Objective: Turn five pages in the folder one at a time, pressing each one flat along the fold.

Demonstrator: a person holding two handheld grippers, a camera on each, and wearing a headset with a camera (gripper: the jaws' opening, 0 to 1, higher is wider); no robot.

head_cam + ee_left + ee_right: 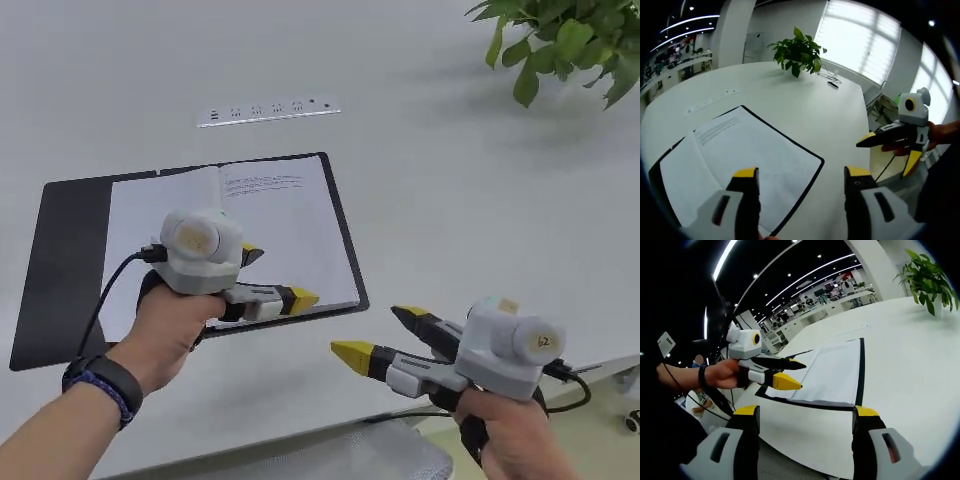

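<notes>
1. Your left hand-held gripper [277,277] has a rounded, pale grey housing, dark jaws and yellow tips.
2. Your right hand-held gripper [378,332] looks alike: pale grey housing, black jaws, yellow tips.
3. A black cable [150,254] plugs into the left one, and a second black cable [560,371] into the right.
4. On your left wrist you wear a black band [110,378] with a blue-purple woven strap beside it.

The white table [440,230] carries an open folder [285,235], lying flat near its front edge with white pages up and a black cover spread to the left. Beyond it, a socket strip [267,110] sits flush in the tabletop. A leafy green plant [570,45] stands at the far right.
</notes>
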